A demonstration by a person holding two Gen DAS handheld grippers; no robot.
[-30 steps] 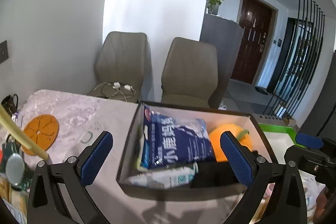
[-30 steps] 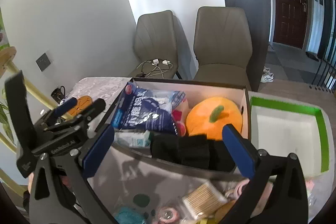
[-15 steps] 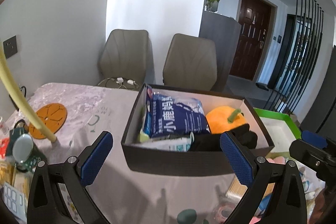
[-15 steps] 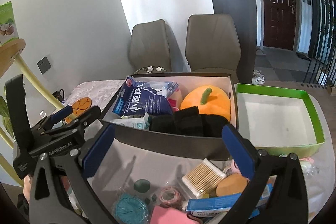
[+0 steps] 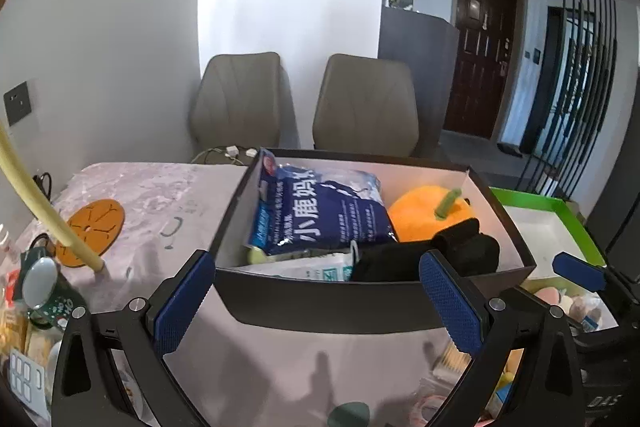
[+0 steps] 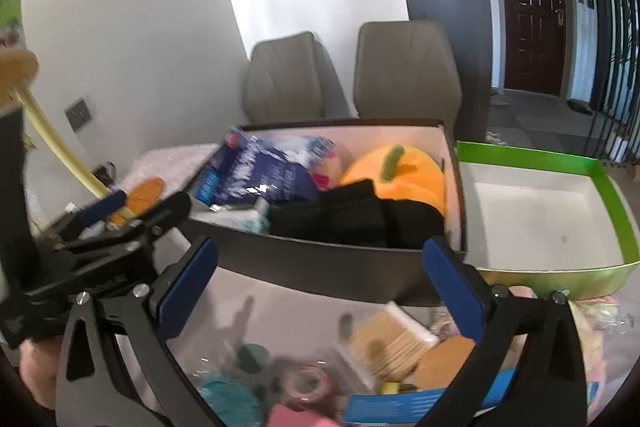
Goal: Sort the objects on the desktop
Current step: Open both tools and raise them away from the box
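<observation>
A dark open box (image 5: 320, 301) (image 6: 320, 267) holds a blue snack bag (image 5: 320, 211) (image 6: 260, 175), an orange plush pumpkin (image 5: 424, 215) (image 6: 404, 171) and a black cloth (image 5: 424, 255) (image 6: 352, 219). Right of it lies a green tray (image 6: 600, 175) (image 5: 576, 223) with a white floor. My left gripper (image 5: 318, 301) is open, hanging just before the box's near wall. My right gripper (image 6: 320, 285) is open too, above loose small items: a cotton swab box (image 6: 390, 339), a tape roll (image 6: 310, 385), a teal round piece (image 6: 228, 397).
An orange round coaster (image 5: 94, 227) and a yellow slanted pole (image 5: 48, 215) are on the table's left. A green mug (image 5: 52, 301) and packets crowd the near-left edge. Two grey chairs (image 5: 364, 103) stand behind the table. A hand (image 6: 38, 367) holds the left gripper.
Both grippers have drawn back toward me and away from the box, bringing the near table and the loose items into view. Both stay open.
</observation>
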